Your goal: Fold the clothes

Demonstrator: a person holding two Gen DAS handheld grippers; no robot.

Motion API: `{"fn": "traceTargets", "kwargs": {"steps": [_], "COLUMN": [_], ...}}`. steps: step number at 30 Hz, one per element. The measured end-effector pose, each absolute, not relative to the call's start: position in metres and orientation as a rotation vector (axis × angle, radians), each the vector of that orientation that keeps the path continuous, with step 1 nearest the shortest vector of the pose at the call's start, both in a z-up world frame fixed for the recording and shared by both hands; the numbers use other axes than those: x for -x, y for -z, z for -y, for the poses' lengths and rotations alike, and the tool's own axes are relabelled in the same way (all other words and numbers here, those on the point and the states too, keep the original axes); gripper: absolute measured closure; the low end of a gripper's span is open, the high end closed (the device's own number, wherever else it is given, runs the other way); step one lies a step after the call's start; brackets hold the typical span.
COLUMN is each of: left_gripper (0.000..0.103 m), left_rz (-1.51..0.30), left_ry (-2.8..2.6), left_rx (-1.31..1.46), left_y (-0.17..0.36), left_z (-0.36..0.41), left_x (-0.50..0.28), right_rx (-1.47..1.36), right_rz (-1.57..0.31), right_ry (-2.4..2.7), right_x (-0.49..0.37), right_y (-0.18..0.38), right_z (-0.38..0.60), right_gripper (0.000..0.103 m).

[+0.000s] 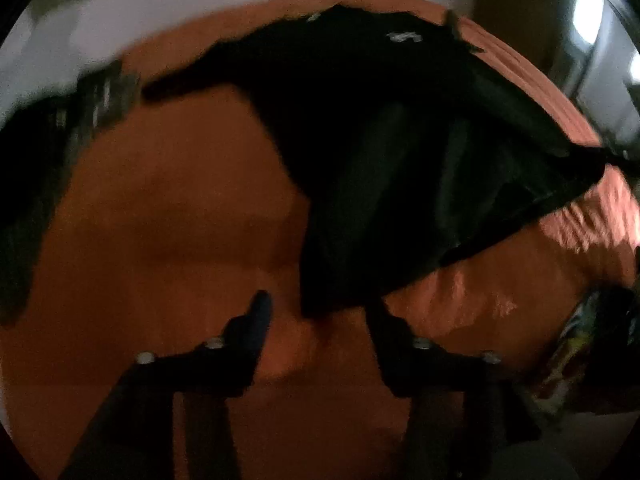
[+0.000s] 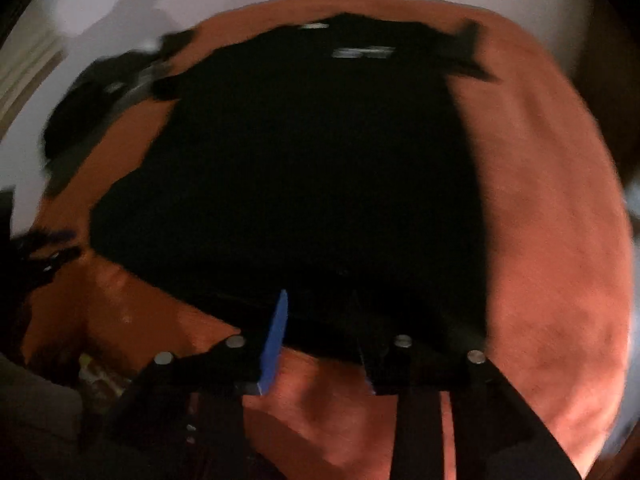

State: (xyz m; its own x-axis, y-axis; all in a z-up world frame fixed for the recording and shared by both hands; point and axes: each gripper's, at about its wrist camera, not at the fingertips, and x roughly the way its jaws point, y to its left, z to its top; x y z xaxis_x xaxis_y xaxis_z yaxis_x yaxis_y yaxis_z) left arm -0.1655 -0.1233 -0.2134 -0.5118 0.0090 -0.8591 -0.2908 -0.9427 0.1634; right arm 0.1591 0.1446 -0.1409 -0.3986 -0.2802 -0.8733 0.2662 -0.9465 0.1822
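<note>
Blurrily, black garment (image 2: pixel 312 168) hides right tongs' (image 2: pixel 320 320) tips.

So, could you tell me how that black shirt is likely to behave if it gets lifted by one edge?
The black shirt would probably flop and drape: it already lies in soft folds on the orange sheet. It looks thin, so likely light. It may drag and bunch rather than slide.

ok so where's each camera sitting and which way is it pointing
Left wrist: on the left gripper, angled down at the black garment on the orange cover; its two fingers show, apart, clear of the cloth.
Right wrist: on the right gripper, angled down over the garment's near edge; its fingers show, apart, whether they touch cloth is unclear.
Shared: the same black garment with its white print, and the orange cover.
</note>
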Motion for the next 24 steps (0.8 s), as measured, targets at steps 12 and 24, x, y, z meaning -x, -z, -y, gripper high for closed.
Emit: {"fn": "traceTargets", "kwargs": {"steps": [12,24], "left_gripper": [0.048,0.099], "left_rz": [-0.84,-0.854], "left_ry": [-2.504,-2.643], "left_rx": [1.344,1.221], "left_y": [0.239,0.228], "left_z": [0.068,0.068], "left_x": [0.159,0.167], "right_rx": [-1.522,-1.507], "right_rz": [0.055,0.003], "right_ry": [2.273,2.312], "right_x": [-0.139,-0.13], "right_y": [0.164,0.167], "right_z": [-0.112,-0.117], "right_gripper": [0.07,0.07]}}
